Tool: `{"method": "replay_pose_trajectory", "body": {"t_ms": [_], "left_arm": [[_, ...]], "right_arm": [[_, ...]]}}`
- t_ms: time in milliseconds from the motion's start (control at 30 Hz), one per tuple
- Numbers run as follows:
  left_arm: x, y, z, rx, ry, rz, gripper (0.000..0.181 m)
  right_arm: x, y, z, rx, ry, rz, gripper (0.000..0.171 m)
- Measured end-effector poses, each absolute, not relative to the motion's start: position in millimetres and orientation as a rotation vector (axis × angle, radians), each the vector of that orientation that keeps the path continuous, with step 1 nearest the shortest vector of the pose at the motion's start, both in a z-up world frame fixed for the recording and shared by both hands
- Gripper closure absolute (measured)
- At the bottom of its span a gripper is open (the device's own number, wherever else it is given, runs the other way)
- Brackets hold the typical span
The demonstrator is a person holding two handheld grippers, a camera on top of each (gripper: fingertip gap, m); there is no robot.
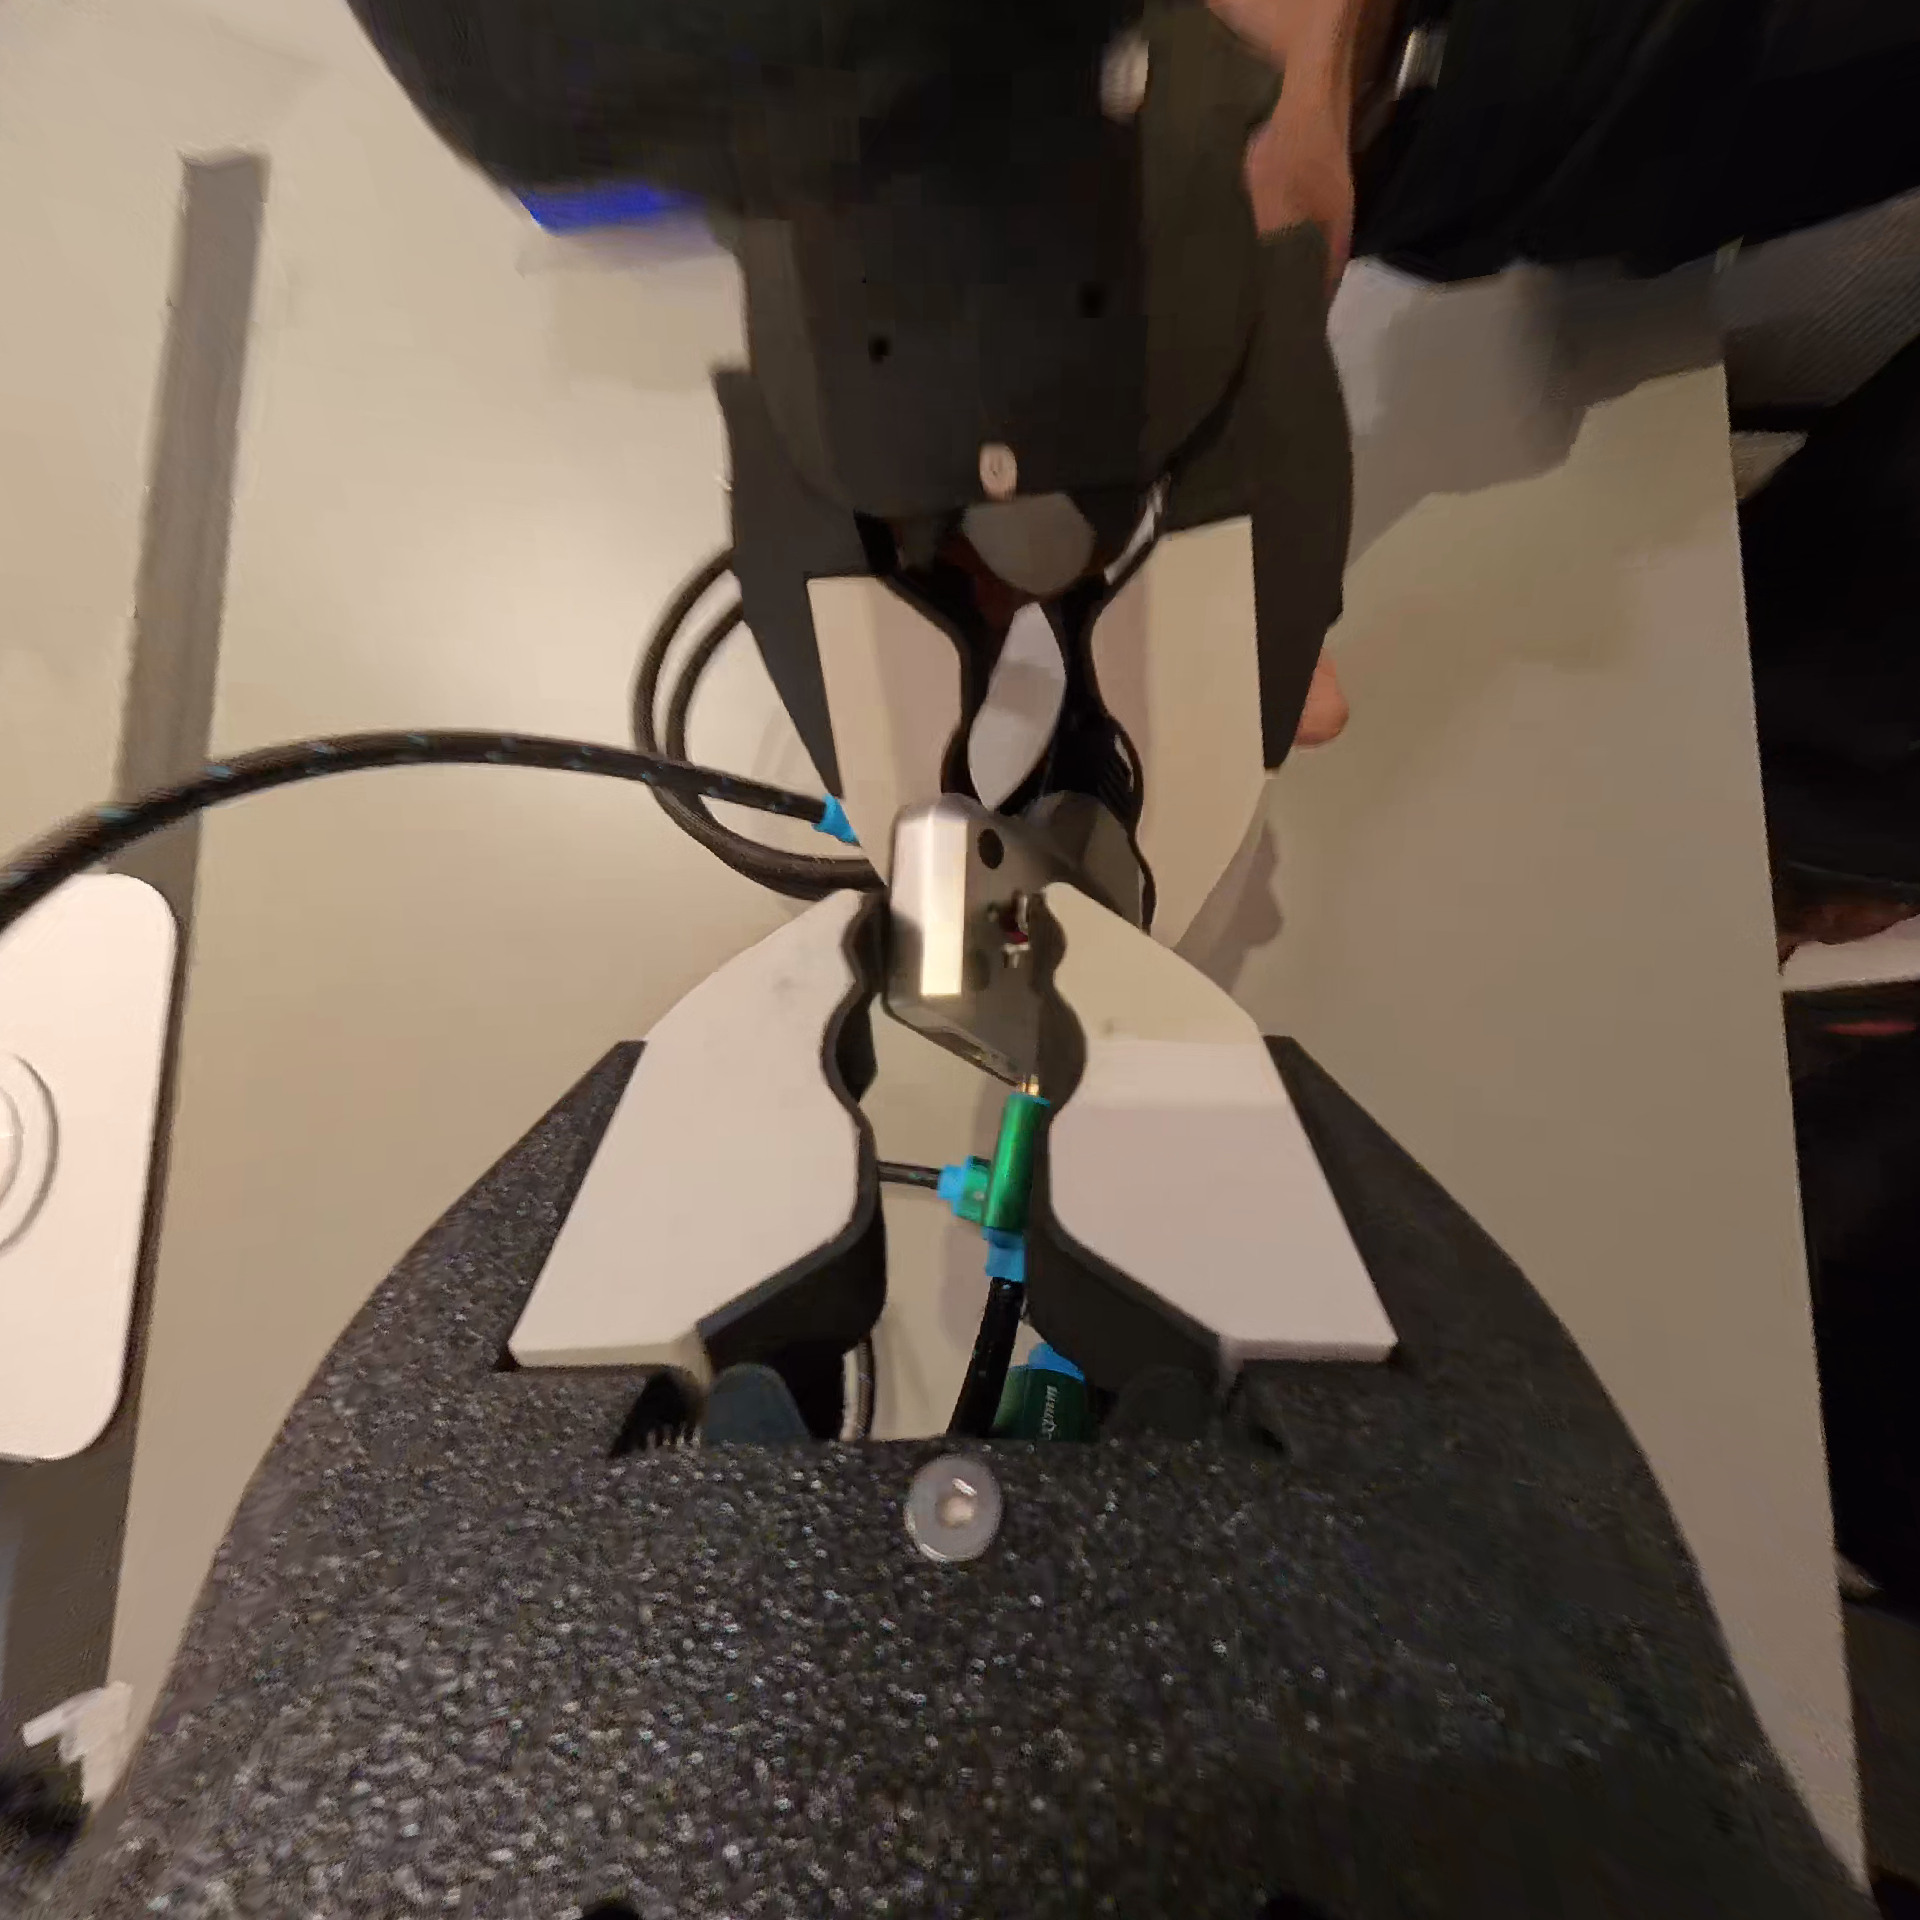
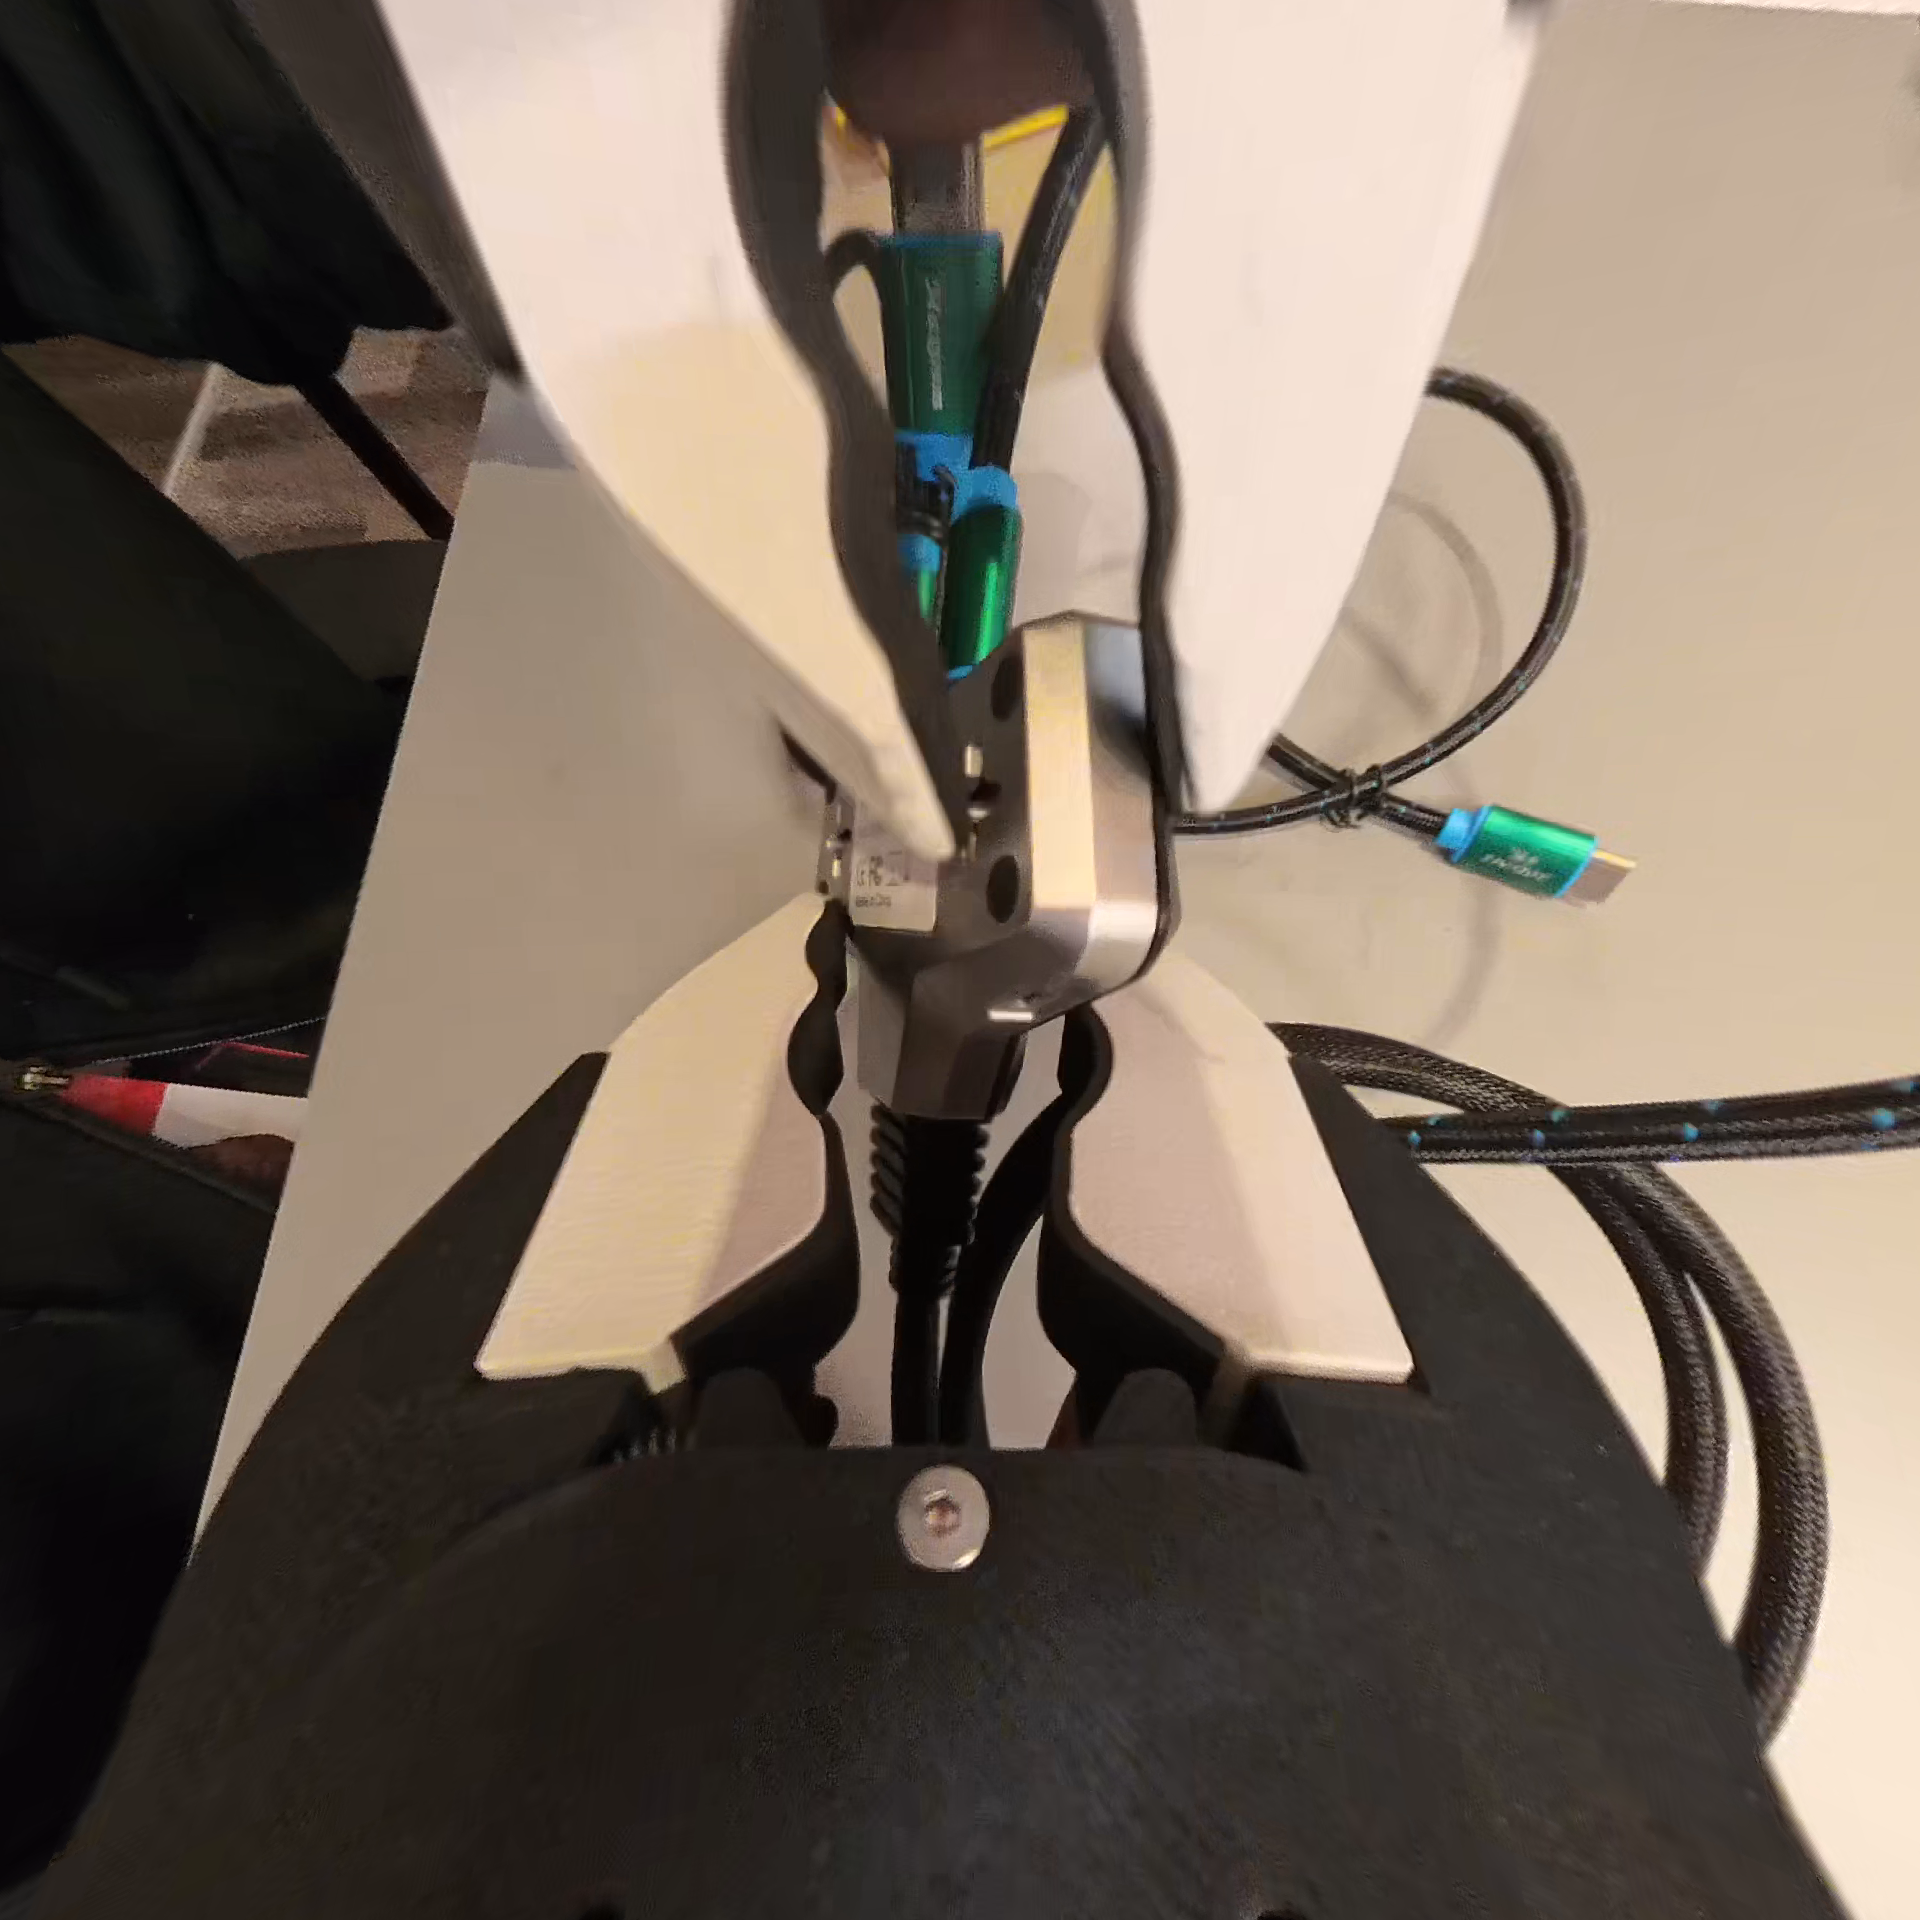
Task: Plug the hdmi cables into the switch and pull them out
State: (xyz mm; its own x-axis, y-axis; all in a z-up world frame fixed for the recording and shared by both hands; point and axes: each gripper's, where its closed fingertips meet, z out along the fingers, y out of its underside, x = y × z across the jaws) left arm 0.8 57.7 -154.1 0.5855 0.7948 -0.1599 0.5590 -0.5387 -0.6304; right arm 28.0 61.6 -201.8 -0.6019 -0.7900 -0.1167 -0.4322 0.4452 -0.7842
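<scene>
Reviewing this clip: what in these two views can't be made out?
- Left wrist view: the switch ports sit behind the left gripper fingertips; whether the green plug is seated is unclear.
- Right wrist view: the right gripper and motion blur hide the switch's underside.
- Cable ends are cut off by the edges.

Switch [image 2: 1049,821] ports hidden by tools; green plug [image 1: 1006,1158] partly occluded.

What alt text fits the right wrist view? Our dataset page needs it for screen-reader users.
The right claw grips a silver HDMI switch above a white table, facing the left claw, which also closes on it. A green HDMI plug meets the switch's far side; another green plug lies loose among black braided cables.
</scene>
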Motion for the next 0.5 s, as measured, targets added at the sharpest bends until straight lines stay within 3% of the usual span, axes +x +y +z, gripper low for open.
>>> {"method": "replay_pose_trajectory", "body": {"t_ms": [67,267,500], "left_arm": [[0,69,-136,-2.187,-0.976,0.604,0.175],[8,62,-101,-1.989,-0.900,0.661,0.154],[48,37,-34,-1.533,-0.684,0.768,0.152]], "right_arm": [[25,62,-213,-0.993,2.240,-0.994,0.134],[17,64,-218,-0.945,2.225,-1.058,0.146],[-7,62,-214,-0.813,2.179,-1.121,0.148]]}}
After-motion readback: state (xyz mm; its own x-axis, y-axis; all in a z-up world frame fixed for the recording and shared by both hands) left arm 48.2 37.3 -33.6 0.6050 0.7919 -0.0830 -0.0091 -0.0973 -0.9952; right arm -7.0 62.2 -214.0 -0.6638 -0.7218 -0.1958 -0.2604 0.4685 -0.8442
